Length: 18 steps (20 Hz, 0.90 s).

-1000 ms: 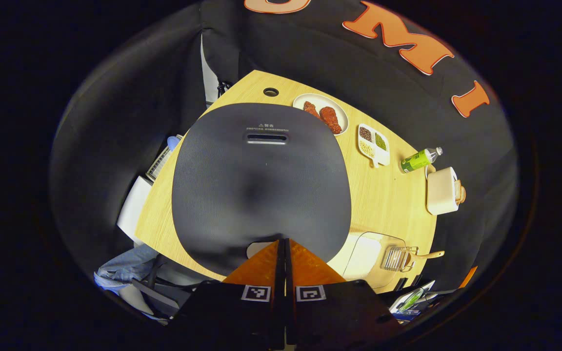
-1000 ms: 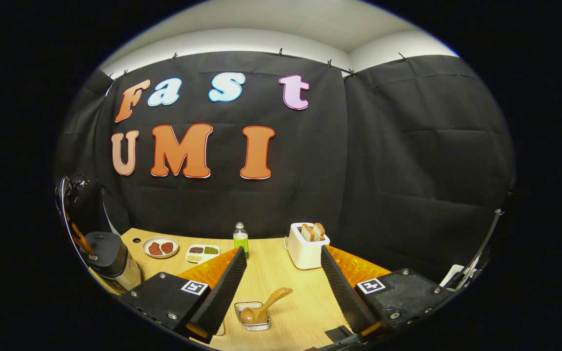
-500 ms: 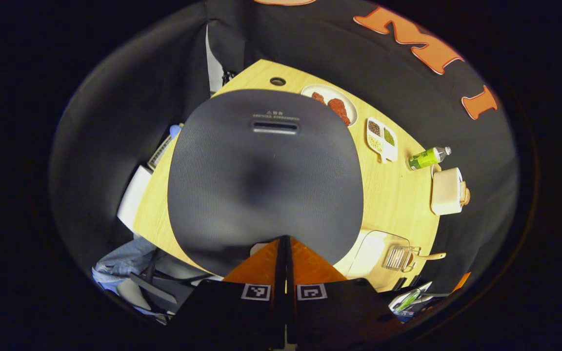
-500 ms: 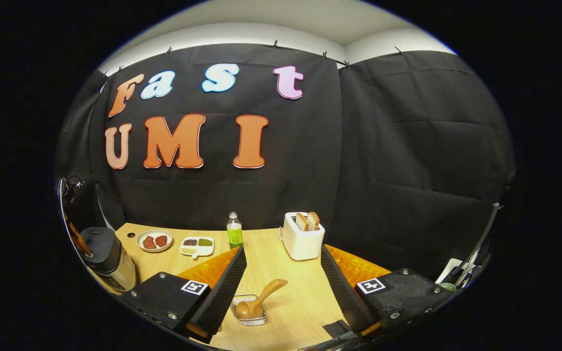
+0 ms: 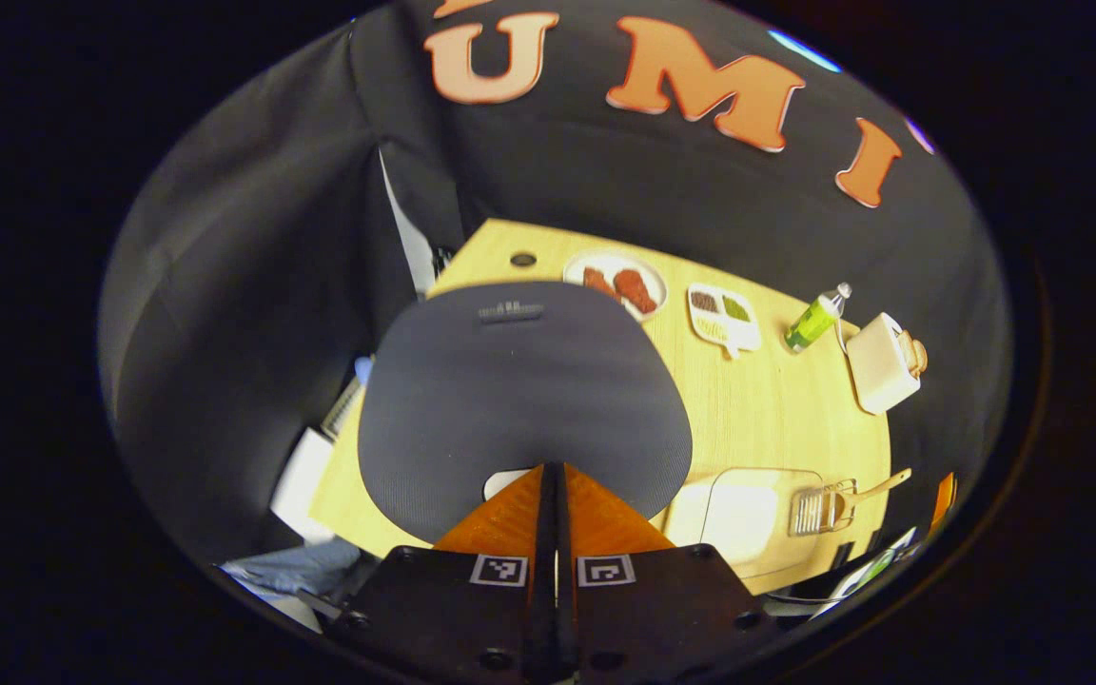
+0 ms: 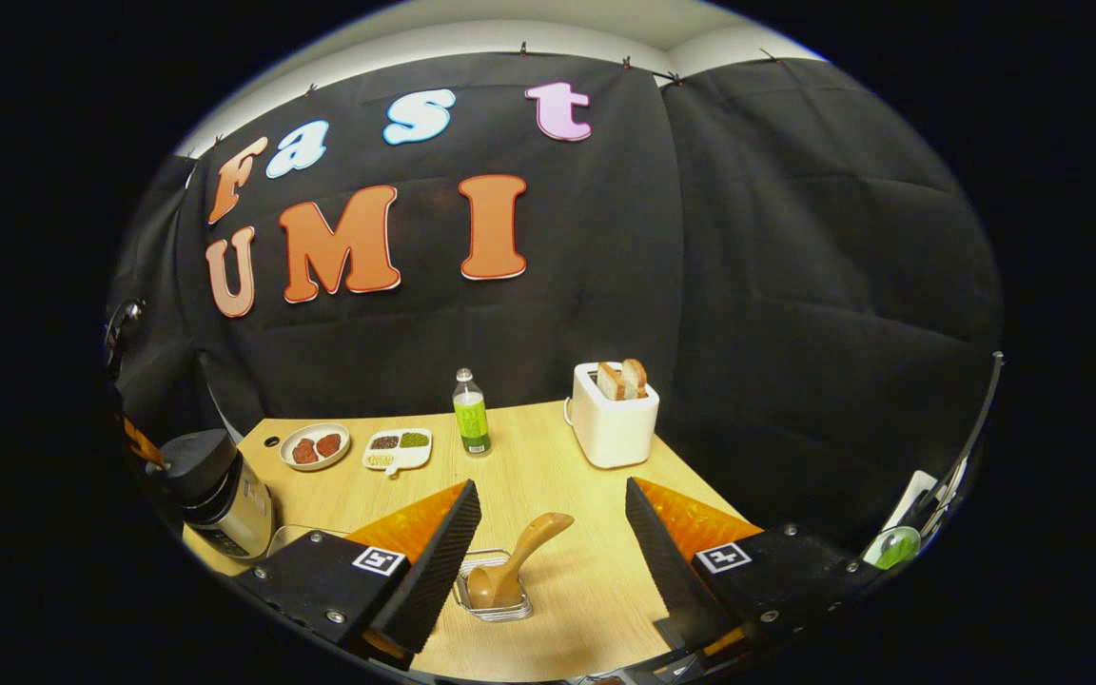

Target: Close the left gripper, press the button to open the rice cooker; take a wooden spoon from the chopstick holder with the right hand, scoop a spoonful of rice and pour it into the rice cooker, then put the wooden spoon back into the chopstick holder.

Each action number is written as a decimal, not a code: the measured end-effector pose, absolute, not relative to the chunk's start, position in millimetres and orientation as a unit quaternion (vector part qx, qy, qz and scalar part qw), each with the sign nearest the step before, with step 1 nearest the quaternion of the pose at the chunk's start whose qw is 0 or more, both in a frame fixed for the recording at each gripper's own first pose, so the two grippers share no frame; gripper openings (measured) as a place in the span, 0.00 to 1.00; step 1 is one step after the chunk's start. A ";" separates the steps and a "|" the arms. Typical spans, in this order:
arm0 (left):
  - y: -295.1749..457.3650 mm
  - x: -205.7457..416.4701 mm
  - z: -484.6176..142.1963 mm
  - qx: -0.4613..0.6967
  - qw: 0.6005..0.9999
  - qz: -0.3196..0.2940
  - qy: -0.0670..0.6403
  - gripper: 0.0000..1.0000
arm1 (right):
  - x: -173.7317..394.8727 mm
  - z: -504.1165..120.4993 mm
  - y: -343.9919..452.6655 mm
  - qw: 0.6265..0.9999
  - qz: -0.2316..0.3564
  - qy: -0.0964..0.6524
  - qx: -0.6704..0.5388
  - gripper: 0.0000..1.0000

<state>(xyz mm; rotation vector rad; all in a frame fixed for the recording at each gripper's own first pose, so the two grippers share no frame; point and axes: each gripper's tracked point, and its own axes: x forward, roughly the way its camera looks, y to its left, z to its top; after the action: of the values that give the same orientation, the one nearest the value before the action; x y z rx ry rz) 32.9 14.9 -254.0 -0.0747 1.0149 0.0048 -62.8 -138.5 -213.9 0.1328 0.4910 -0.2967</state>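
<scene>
The left gripper [image 5: 553, 471] has its jaws clenched tight, fingers pressed flat together with nothing between them, and the tip sits right at the near edge of the rice cooker [image 5: 519, 400], whose dark ribbed lid is down and spreads wide beneath the left gripper view. Whether the tip actually touches the button cannot be told from here. Over on the right, the right gripper [image 6: 553, 518] hangs above the near part of the bench [image 6: 557, 457] with its jaws released, spread well apart and holding nothing. Framed between those open fingers is the chopstick holder [image 6: 496, 599], a small wire basket lying on the wood, and the wooden spoon [image 6: 519, 561] rests in it, bowl down in the basket and handle leaning up and away to the right. The spoon is untouched, clear of both fingers. In the right gripper view the rice cooker stands at the far left edge of the bench, well apart from the holder. Along the far side sit a plate [image 6: 314, 445] with reddish pieces, a divided dish [image 6: 398, 449] of grains, a green bottle [image 6: 471, 414] standing upright, and a white toaster [image 6: 615, 419] with two slices poking up. In the left gripper view a clear lidded container [image 5: 748, 509] lies just left of the holder.
</scene>
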 end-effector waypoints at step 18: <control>-32.6 20.8 -55.1 0.081 0.985 0.059 0.143 0.51 | -39.5 -349.0 -107.3 0.914 -0.038 0.376 0.148 0.91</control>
<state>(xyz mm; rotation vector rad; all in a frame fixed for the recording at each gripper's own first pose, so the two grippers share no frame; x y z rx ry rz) 20.8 -32.6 -55.1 0.1636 0.2879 0.1179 -39.5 -107.3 -349.0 0.3047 0.7734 -0.0784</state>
